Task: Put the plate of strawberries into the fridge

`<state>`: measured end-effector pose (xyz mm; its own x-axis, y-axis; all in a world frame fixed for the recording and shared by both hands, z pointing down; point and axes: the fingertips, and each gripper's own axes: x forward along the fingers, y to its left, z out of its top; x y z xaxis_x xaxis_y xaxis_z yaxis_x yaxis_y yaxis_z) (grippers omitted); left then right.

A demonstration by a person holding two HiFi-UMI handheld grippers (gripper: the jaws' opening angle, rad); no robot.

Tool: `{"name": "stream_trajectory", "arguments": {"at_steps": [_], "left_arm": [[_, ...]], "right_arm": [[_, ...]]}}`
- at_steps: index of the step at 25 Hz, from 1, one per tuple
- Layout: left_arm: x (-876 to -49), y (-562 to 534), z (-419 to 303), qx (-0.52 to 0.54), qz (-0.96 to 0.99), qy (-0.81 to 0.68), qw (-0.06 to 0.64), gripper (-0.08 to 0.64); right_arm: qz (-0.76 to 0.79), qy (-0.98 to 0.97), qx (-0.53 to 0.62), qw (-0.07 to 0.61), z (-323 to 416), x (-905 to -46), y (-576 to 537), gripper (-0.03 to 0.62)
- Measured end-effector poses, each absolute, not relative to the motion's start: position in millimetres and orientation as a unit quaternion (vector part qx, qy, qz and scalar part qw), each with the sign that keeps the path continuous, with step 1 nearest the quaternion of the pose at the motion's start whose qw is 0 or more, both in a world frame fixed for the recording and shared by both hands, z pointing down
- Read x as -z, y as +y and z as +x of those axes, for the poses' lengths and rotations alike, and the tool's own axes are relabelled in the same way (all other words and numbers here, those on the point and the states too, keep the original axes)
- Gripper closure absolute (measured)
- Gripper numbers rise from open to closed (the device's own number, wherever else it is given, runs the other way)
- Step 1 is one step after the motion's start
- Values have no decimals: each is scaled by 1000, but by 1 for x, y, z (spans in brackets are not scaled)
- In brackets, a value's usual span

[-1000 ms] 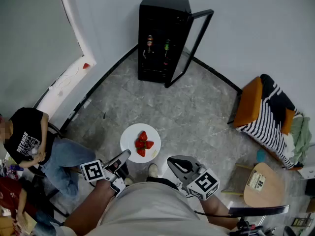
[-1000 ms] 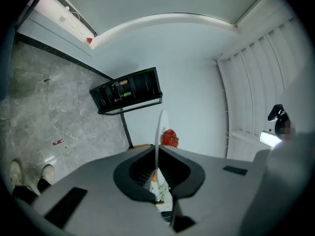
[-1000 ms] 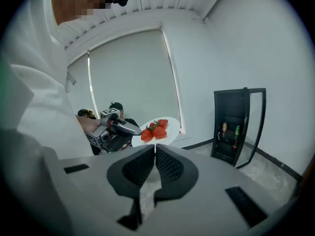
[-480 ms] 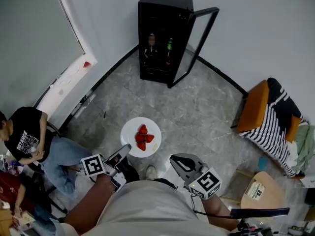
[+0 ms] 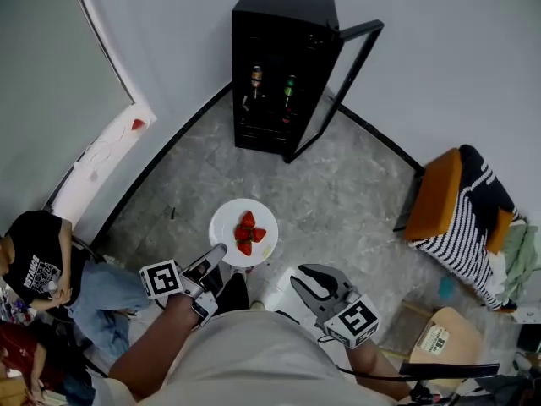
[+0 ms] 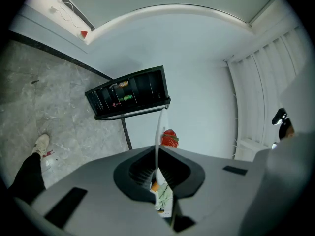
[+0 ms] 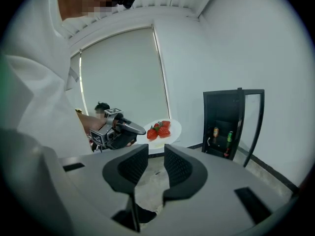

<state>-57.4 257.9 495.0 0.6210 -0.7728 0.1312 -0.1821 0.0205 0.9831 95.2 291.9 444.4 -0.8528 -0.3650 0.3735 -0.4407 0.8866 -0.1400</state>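
A white plate [image 5: 230, 227] with three strawberries [image 5: 247, 233] hangs above the grey floor, level, in front of me. My left gripper [image 5: 217, 254] is shut on the plate's near rim. In the left gripper view the plate [image 6: 158, 127] shows edge-on between the jaws, with one strawberry [image 6: 170, 138] behind it. The black fridge [image 5: 283, 32] stands against the far wall, its glass door [image 5: 340, 79] swung open to the right and bottles [image 5: 256, 79] on a shelf. My right gripper [image 5: 303, 276] is open and holds nothing, to the right of the plate; its own view shows the plate [image 7: 172, 130] and fridge [image 7: 224, 122].
A person [image 5: 38, 265] sits at the left edge. An orange chair with a striped cloth [image 5: 461, 201] stands at the right, a small round wooden table [image 5: 444, 341] below it. A white window ledge [image 5: 101, 155] runs along the left wall.
Both grippers and the plate have moved forward toward the fridge, which now looks nearer. The seated person has slid back toward the lower left. The grip on the plate is unchanged.
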Motion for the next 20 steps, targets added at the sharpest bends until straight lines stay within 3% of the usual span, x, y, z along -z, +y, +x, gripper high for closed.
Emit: {"name": "stream_trajectory", "arguments": {"at_steps": [13,20], "left_arm": [[-493,79,-115,189,700,-332,604,538],[-504,-7,-115,222,671,-321,630,539]], "right_arm": [[276,-938,-111,179,38,-419,134,497],[271,-934,-123,197,29,-429,57,497]]}}
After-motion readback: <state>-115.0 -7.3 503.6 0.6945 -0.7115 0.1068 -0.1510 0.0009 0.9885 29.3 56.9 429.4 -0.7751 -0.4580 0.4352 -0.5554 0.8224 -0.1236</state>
